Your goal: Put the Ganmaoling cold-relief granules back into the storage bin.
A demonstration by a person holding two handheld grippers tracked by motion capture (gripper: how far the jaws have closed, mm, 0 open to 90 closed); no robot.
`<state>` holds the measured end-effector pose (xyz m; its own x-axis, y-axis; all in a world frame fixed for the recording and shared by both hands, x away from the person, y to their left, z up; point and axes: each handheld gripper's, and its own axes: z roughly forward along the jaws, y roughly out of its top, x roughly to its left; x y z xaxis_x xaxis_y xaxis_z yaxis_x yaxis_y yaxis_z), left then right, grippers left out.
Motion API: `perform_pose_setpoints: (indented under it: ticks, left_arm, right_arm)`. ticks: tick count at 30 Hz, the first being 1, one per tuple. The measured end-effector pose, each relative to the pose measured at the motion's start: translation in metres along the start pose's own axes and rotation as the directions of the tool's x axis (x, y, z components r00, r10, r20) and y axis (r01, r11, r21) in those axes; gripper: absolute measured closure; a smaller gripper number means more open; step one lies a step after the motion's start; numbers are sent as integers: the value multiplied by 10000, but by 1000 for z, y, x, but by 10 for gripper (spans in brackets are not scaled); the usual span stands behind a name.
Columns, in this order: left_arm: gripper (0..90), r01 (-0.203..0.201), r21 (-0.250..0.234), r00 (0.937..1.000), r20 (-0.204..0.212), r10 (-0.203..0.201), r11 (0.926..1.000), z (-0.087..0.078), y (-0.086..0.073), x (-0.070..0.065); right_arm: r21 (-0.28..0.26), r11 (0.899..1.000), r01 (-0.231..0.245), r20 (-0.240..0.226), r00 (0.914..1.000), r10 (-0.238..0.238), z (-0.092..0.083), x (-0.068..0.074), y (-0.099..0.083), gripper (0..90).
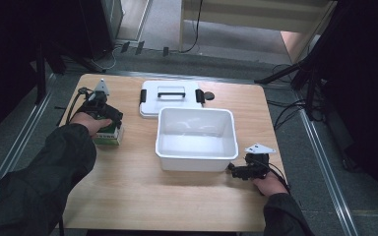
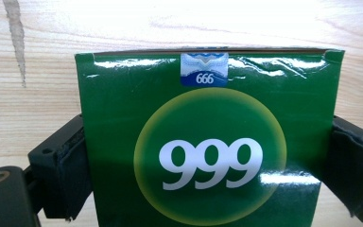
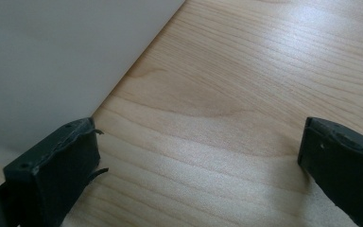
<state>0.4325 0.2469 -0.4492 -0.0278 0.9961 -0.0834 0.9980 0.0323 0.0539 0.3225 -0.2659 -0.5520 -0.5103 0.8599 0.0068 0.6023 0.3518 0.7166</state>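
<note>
A green box (image 2: 208, 142) printed with "999" in a yellow circle lies on the wooden table (image 1: 152, 196) at the left. My left gripper (image 2: 208, 170) has one jaw pressed on each side of it. In the high view the box (image 1: 109, 134) sits under my left hand and the left gripper (image 1: 107, 124). My right gripper (image 1: 234, 170) rests low by the front right corner of the white tub (image 1: 196, 160). In the right gripper view that gripper (image 3: 198, 165) is open, with bare table (image 3: 246, 94) between its jaws and the tub's wall (image 3: 52, 56) beside the left jaw.
The tub's white lid (image 1: 170, 98) with black handle and clips lies flat behind the tub. A small dark round object (image 1: 209, 96) sits by the lid's right side. Bare wood stretches along the table's front. Dark stands and cables surround the table.
</note>
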Motion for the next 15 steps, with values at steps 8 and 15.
perform_pose_setpoints:
  ticks: [8, 15]
  left_arm:
    - [57, -49, 8, 10000, 36, 49, 10000, -22, 5, -1]
    - [57, -131, -82, 9999, 10, 131, 9999, -36, 8, -4]
  right_arm:
    - [7, 10000, -28, -10, 10000, 28, 0, 0, 0, 0]
    - [10, 10000, -11, -5, 10000, 11, 0, 0, 0, 0]
